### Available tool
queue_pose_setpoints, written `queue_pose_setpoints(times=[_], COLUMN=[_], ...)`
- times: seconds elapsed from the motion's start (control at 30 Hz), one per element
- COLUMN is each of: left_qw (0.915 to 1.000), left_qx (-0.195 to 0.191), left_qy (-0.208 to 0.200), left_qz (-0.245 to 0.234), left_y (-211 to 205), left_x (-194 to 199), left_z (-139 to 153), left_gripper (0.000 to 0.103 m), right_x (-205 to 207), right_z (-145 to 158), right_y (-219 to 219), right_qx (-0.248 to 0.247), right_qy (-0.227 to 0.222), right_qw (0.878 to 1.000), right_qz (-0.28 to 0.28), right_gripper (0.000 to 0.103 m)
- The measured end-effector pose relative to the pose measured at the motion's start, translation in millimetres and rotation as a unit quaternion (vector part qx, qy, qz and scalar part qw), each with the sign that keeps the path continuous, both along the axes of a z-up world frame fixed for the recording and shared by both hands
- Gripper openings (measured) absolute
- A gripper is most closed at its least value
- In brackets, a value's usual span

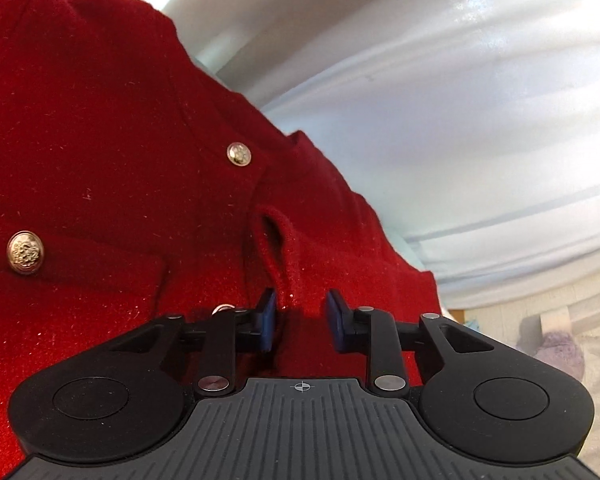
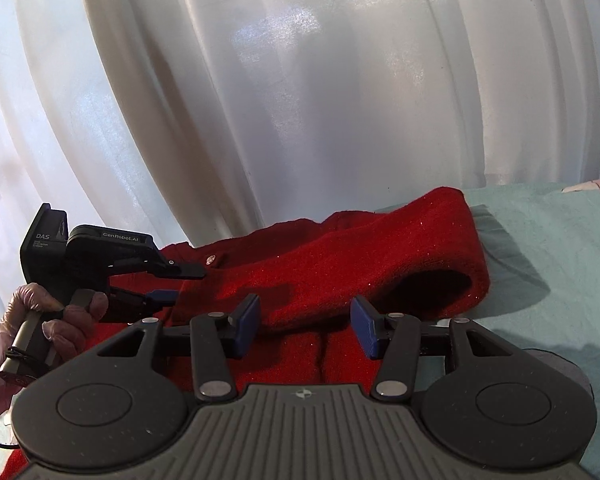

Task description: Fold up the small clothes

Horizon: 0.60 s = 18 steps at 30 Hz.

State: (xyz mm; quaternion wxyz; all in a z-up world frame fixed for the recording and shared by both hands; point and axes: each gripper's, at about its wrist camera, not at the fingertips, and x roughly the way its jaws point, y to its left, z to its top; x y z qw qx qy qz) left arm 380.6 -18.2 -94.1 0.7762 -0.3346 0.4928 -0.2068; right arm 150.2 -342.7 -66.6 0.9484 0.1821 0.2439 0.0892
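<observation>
The left claw is hovering low over a red cardigan, its blue pads standing narrowly apart with a raised ridge of red knit lying in the gap; whether the pads are actually pressing on that fold I cannot tell, though in the right wrist view a strip of the garment's edge is sitting between the upper and lower finger of this claw. Ahead of it and to its left, two gold buttons are showing along the placket, and a buttonhole loop is lying just ahead of the pads. A gloved hand is gripping the left claw's handle. The right claw is standing half spread, nothing pinched, its pads hanging just above the cardigan. Just beyond its fingertips a folded sleeve is lying across the garment, its open cuff facing this claw, ahead and to the right. The cardigan is resting on a pale teal sheet that is stretching away to the right of the right claw. White curtains are hanging behind everything, far ahead of both claws.
</observation>
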Motion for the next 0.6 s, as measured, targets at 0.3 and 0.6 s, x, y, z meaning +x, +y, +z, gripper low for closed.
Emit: queue_pose_setpoints(times=[0.3,0.6], left_qw=[0.9997,0.9803], left_qx=[0.006,0.156], left_qy=[-0.022,-0.117], left_qz=[-0.01,0.031], left_y=[-6,69], left_x=[3,-15], left_z=[11,69], left_gripper=[0.012,0.012], right_x=[10,16], right_z=[-2,2], right_y=[-5,-12], right_qx=[0.009,-0.01], right_qy=[0.021,0.013], right_qw=[0.999,0.999], right_qz=[-0.027,-0.04], right_gripper=[0.036,0.036])
